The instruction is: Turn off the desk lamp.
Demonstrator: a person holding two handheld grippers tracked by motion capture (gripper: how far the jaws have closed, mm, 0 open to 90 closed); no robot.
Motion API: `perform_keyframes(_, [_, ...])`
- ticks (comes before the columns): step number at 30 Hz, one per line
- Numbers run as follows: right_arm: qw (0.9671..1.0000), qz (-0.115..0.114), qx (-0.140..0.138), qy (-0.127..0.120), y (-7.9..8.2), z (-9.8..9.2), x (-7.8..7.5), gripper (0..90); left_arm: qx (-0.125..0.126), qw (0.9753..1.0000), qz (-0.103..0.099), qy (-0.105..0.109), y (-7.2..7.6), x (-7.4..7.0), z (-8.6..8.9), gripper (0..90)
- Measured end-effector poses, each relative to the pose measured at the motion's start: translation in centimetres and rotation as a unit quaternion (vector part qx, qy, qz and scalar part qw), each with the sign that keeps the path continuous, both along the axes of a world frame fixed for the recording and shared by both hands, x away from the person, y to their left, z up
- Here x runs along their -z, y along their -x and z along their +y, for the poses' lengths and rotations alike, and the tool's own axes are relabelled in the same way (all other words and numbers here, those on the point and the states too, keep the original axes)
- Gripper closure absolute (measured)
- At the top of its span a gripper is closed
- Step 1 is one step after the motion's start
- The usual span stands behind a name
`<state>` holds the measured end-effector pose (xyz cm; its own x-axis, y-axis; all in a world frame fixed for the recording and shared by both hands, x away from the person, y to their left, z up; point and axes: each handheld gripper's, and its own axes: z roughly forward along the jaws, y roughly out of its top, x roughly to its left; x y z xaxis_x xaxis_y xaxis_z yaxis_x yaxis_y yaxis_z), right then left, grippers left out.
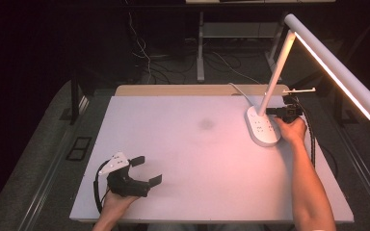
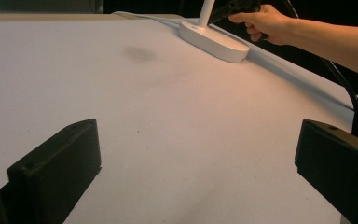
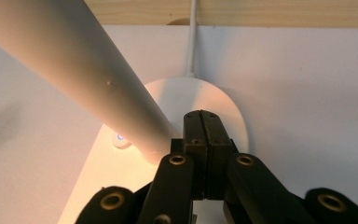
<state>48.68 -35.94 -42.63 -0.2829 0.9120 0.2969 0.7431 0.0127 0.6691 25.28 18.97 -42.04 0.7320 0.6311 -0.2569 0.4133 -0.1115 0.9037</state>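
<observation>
From the high view I see my left gripper resting near the front left corner of the white table, its 2 black jaws spread wide apart with nothing between them; the left gripper view confirms this, showing bare tabletop between the jaws. A grey three-cornered plate sits on top of it and its cable loops back toward my left hand. At the far right of the table stands a white desk lamp, switched on, its long head glowing and angled out past the table's right edge. Its oval base lies flat on the table, with a thin white cord running from it toward the back edge. My right hand is just beside the base, holding the right gripper up against the foot of the lamp's stem. In the right gripper view the 2 jaws are pressed together with nothing between them, their tips over the base and just beside the stem; I cannot tell whether they touch it. A small lit button shows on the base. A faint dark smudge marks the tabletop's middle.
</observation>
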Motion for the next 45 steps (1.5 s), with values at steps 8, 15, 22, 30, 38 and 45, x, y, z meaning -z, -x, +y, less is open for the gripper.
perform_keyframes(8, [1.0, -0.001, -0.003, 0.003, 0.04, -0.03, 0.0, 90.0, 0.001, 1.0, -0.002, -0.003, 0.03, -0.03, -0.07, 0.0])
perform_keyframes(15, [1.0, -0.004, -0.001, -0.005, 0.08, -0.23, 0.17, 90.0, 0.0, 1.0, -0.002, -0.003, 0.05, -0.03, -0.1, 0.0])
perform_keyframes(22, [1.0, -0.001, -0.002, -0.009, 0.1, -0.31, 0.24, 90.0, 0.001, 1.0, -0.002, -0.002, 0.06, -0.01, -0.19, 0.0])
perform_keyframes(30, [0.9999, -0.002, -0.003, 0.012, 0.06, 0.07, 0.05, 90.0, 0.001, 1.0, -0.002, -0.003, -0.01, 0.0, -0.15, 0.0])
perform_keyframes(38, [0.9999, 0.002, -0.002, 0.012, 0.12, -0.02, -0.16, 90.0, 0.001, 1.0, -0.003, -0.003, 0.02, -0.02, -0.13, 0.0])
perform_keyframes(45, [0.9999, 0.001, -0.008, 0.007, 0.23, -0.27, -0.04, 90.0, 0.002, 1.0, -0.002, -0.004, 0.0, 0.02, -0.24, 0.0])
